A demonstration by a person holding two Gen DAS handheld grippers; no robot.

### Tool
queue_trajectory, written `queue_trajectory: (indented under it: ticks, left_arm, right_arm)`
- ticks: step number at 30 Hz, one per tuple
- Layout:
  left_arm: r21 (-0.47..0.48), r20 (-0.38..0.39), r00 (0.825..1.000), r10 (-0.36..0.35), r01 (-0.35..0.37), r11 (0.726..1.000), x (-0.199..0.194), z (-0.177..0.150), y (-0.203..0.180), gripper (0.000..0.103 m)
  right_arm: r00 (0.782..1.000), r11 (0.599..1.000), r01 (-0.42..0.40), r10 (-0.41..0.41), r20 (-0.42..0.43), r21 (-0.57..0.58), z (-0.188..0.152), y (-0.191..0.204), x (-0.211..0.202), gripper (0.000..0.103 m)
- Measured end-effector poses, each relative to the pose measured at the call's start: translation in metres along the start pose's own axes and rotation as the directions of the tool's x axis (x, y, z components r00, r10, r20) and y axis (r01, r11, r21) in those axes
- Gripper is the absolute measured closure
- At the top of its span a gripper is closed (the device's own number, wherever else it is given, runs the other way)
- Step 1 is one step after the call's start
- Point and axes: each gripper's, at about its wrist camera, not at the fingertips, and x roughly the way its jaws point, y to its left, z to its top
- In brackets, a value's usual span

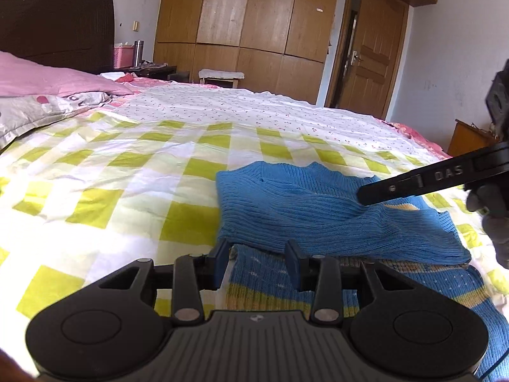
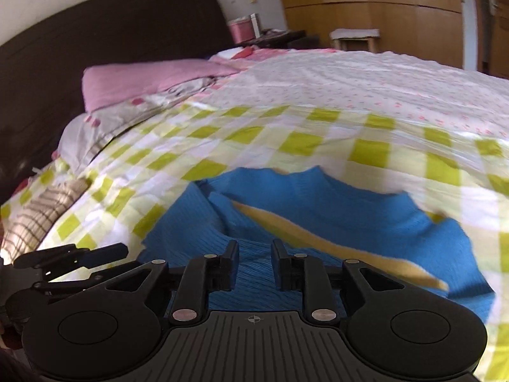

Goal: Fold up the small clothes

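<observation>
Bedroom: a bed [image 1: 127,172] under a green-and-white checked cover, a white floral sheet [image 1: 254,111] across its far half, pink pillows [image 1: 47,79] at the far left against a dark headboard [image 1: 57,16]. Wooden wardrobe [image 1: 238,16] along the far wall, a brown door [image 1: 369,57] to its right.

Left wrist view. Left tongs [image 1: 257,262] sit low at the near edge of a small blue knit sweater [image 1: 302,210], which lies on the checked cover, right of centre. A plain blue ribbed part is folded over the patterned part with yellow bands and white flecks. The blue pads stand apart; the sweater's near left edge lies between them. Whether the pads press the cloth or only straddle it, cannot tell. From the right, one finger of the right tongs [image 1: 413,184] reaches over the sweater's far right part, tip just above the ribbed fold. A gloved hand [image 1: 490,210] shows at the right edge.

Right wrist view, blurred. Right tongs [image 2: 254,264] hover above the blue sweater [image 2: 318,210], jaws parted, nothing between the pads: released. A yellow band runs diagonally across the knit. The neck opening lies at the far edge. Left tongs [image 2: 92,256] show at the near left, beside the sweater's left edge. A brown striped cloth [image 2: 41,213] lies on the bed at the far left edge.
</observation>
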Motion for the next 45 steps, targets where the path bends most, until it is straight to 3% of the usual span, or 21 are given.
queue_trajectory:
  ticks: [2, 5, 6, 7, 8, 11, 15, 21, 25, 28, 32, 35, 37, 40, 45]
  left_arm:
    - [0.006, -0.003, 1.000, -0.008, 0.008, 1.000, 0.001, 0.000, 0.005, 0.059]
    - [-0.009, 0.009, 1.000, -0.029, 0.029, 1.000, 0.002, 0.002, 0.014, 0.059]
    - [-0.014, 0.012, 0.999, -0.036, 0.037, 0.999, 0.002, 0.003, 0.015, 0.059]
    - [-0.013, 0.016, 0.999, -0.039, 0.040, 0.999, 0.002, 0.003, 0.016, 0.059]
    - [-0.011, 0.021, 0.999, -0.040, 0.041, 0.999, 0.002, 0.004, 0.018, 0.059]
    - [-0.020, 0.031, 0.998, -0.047, 0.048, 0.999, 0.000, 0.004, 0.020, 0.059]
    - [-0.020, 0.043, 0.998, -0.052, 0.053, 0.998, 0.000, 0.005, 0.019, 0.059]
    - [0.001, 0.001, 0.999, -0.039, 0.039, 0.999, 0.006, 0.001, 0.014, 0.059]
    - [0.004, -0.008, 0.999, -0.041, 0.041, 0.999, 0.007, -0.002, 0.014, 0.059]
    - [0.006, -0.001, 0.999, -0.043, 0.043, 0.999, 0.005, -0.001, 0.013, 0.059]
    - [0.016, 0.006, 0.999, -0.045, 0.045, 0.999, 0.001, -0.003, 0.008, 0.059]
    - [0.030, 0.016, 0.999, -0.046, 0.046, 0.998, -0.002, -0.004, -0.001, 0.059]
    - [0.036, 0.014, 0.999, -0.046, 0.045, 0.998, -0.004, -0.005, -0.009, 0.059]
    - [0.060, 0.005, 0.999, -0.049, 0.048, 0.997, -0.006, -0.004, -0.023, 0.059]
    - [0.094, -0.001, 0.999, -0.054, 0.054, 0.994, -0.008, 0.000, -0.040, 0.059]
  right_arm:
    - [0.998, 0.995, 0.009, -0.014, -0.057, -0.098, 0.006, 0.014, 0.020, 0.072]
    - [0.991, 0.989, 0.029, -0.048, -0.128, -0.148, 0.009, 0.019, 0.042, 0.071]
    - [0.988, 0.990, 0.031, -0.051, -0.143, -0.137, 0.009, 0.018, 0.045, 0.072]
    - [0.987, 0.991, 0.028, -0.047, -0.152, -0.128, 0.009, 0.017, 0.046, 0.080]
    - [0.988, 0.993, 0.023, -0.041, -0.149, -0.120, 0.008, 0.016, 0.044, 0.090]
    - [0.995, 0.997, 0.033, -0.039, -0.096, -0.066, 0.013, 0.012, 0.029, 0.096]
    - [0.997, 0.996, 0.076, -0.077, 0.015, 0.052, 0.021, -0.008, 0.014, 0.097]
    - [0.989, 0.990, 0.137, -0.134, -0.067, 0.044, 0.004, -0.011, 0.039, 0.086]
    - [0.993, 0.986, 0.117, -0.118, 0.002, 0.116, 0.002, -0.021, 0.002, 0.080]
    - [0.984, 0.971, 0.162, -0.173, 0.050, 0.177, -0.015, -0.038, -0.041, 0.078]
    - [0.956, 0.903, 0.257, -0.290, 0.048, 0.344, -0.064, -0.072, -0.092, 0.077]
    - [0.940, 0.859, 0.307, -0.341, 0.012, 0.411, -0.093, -0.090, -0.106, 0.075]
    - [0.947, 0.833, 0.276, -0.322, 0.014, 0.480, -0.106, -0.102, -0.109, 0.075]
    - [0.959, 0.825, 0.214, -0.278, 0.047, 0.523, -0.109, -0.108, -0.105, 0.075]
    - [0.984, 0.816, 0.154, -0.179, -0.010, 0.557, -0.110, -0.116, -0.075, 0.075]
